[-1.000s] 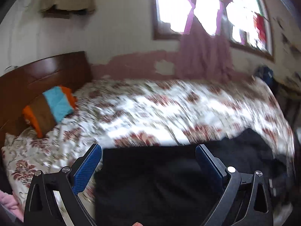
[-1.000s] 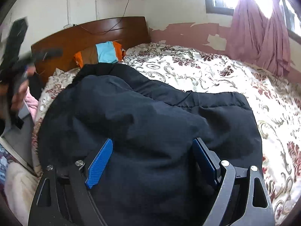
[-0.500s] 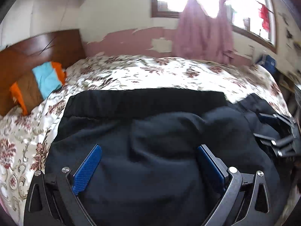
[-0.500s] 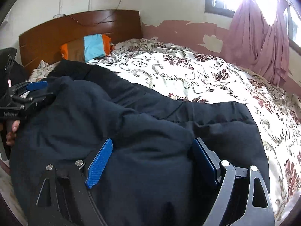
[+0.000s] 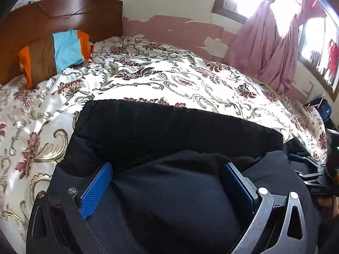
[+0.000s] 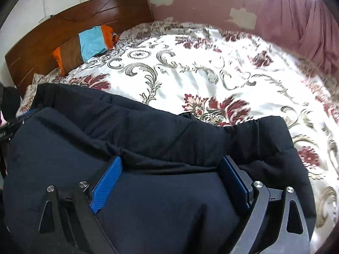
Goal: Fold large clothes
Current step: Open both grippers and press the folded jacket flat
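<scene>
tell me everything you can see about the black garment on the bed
The black garment is large, thick and padded-looking, matte, bunched in soft folds. It lies on the floral bedspread near the bed's near edge, with a flatter ribbed-looking band along its far side. The left gripper and right gripper each have bulging fabric between wide-apart blue pads; whether they press it is unclear. No zip, label or sleeve is distinguishable.

Open floral bedspread (image 5: pixel 148 80) beyond the black garment (image 5: pixel 180 131); pillow (image 5: pixel 55 57) and headboard (image 5: pixel 63 14) far off.
</scene>
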The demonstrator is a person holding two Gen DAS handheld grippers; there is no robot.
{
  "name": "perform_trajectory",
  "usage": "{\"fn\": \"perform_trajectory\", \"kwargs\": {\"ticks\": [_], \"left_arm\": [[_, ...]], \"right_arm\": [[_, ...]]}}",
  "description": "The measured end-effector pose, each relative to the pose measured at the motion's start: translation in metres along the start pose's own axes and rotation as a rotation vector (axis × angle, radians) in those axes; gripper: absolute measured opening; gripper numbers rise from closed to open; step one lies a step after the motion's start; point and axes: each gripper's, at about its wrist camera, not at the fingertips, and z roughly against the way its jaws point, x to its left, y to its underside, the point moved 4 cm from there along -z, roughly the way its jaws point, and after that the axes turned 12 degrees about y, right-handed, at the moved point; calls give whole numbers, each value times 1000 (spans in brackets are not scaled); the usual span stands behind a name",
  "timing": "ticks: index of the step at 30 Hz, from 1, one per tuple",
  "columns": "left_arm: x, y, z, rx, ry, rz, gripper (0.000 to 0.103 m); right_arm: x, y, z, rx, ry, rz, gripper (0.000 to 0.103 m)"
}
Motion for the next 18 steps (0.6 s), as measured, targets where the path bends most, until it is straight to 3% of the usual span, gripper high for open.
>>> {"fn": "perform_trajectory", "kwargs": {"ticks": [18], "left_arm": [[3,5,-12,-9,12,-16,103]], "right_arm": [[0,9,-9,-34,28,-9,91]]}}
